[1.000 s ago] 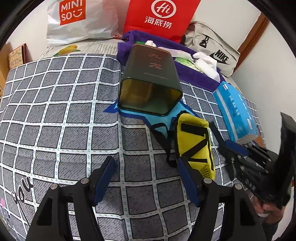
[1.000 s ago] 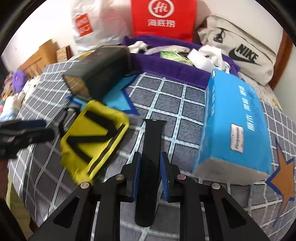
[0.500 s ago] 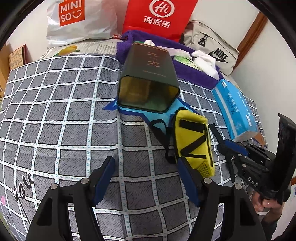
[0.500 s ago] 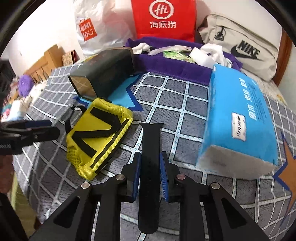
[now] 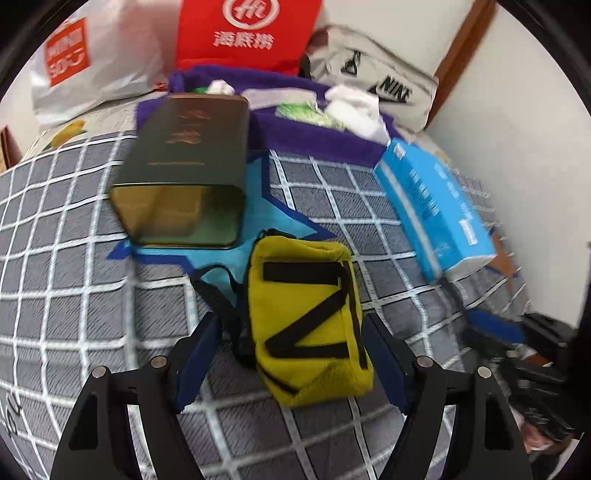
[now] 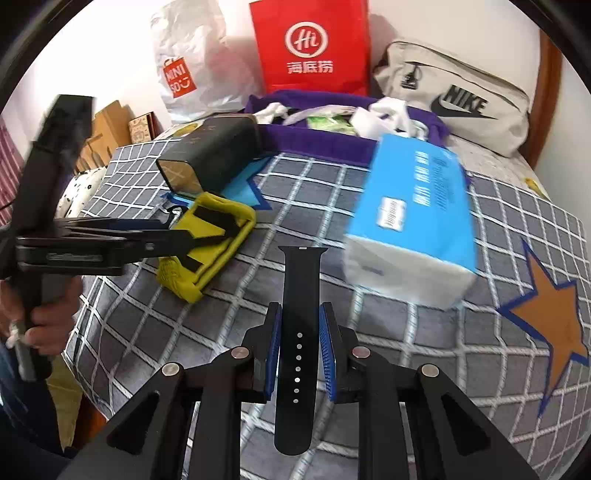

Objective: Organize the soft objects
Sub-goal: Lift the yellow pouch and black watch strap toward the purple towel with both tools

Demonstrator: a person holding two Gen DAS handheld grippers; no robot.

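Soft yellow fabric pouch with black straps lies on the grey checked bed cover with white lines, and it sits directly between the two blue-padded fingers of your left gripper. The jaws of this gripper are opening at this moment; the pouch is in the gap, but the pads do not press on it, and a little space shows on each side. A thin black cord of the pouch runs out toward the left finger. From your right wrist view the same pouch is partly hidden behind the left gripper, which your left hand holds by its black handle. Your right gripper is narrow and clamps a black rubber watch strap with small holes; the strap stands between the blue pads, its wide end points forward over the cover and its other end hangs back toward the camera. Just behind the pouch a dark green rectangular tin box lies on its side on a light blue star print, the open end toward you. To the right of the pouch, apart from it, lies a blue tissue pack. Farther back you see a purple towel with white cloths on it, a red paper bag, a white plastic shopping bag and a beige sports bag against the wall.
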